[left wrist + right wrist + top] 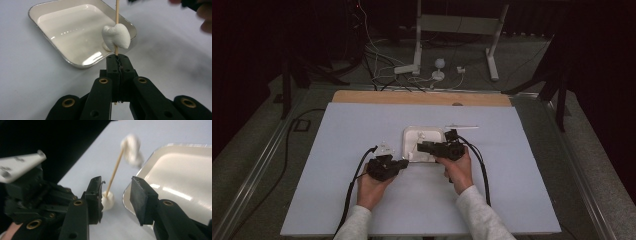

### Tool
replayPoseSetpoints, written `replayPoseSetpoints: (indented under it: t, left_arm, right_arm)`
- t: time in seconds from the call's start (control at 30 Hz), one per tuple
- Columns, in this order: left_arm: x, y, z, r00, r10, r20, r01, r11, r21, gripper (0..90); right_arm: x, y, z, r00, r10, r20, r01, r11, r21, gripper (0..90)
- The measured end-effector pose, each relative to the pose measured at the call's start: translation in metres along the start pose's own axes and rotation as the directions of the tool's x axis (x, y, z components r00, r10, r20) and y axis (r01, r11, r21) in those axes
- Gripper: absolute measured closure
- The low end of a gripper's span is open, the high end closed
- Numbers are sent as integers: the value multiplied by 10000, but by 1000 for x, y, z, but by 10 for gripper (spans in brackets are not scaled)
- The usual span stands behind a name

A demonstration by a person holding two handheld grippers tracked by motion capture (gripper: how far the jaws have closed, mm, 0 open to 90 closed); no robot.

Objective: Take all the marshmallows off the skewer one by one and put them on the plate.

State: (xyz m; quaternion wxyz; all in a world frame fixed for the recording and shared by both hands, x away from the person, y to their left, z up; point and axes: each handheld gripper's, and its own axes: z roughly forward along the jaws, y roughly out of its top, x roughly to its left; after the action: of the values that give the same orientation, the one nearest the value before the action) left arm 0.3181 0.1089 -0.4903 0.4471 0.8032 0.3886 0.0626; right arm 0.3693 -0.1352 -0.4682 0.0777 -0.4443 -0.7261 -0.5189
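The white tray (50, 27) sits in the upper left of my left gripper view, bare inside apart from a glossy sheen. A marshmallow (117, 35) hangs over the tray's near right rim, speared on a wooden skewer (116, 12) that runs straight up out of the frame. My left hand-held gripper (117, 62) is clamped tight on the skewer's lower end, jaws pressed together around it. In the right gripper view, my right hand-held gripper (116, 192) stands partly apart, holding nothing; between its jaws, farther off, a second marshmallow (108, 200) lies on the pale tabletop (362, 125), just beside the tray's corner.
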Motion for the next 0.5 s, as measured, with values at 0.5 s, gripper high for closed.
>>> replayPoseSetpoints:
  t: [0.5]
  left_arm:
    - [-7,1,3,9995,266,160,-265,9996,-34,852]
  right_arm:
    - [-4,-2,12,9932,1006,-586,-1041,9928,-600,887]
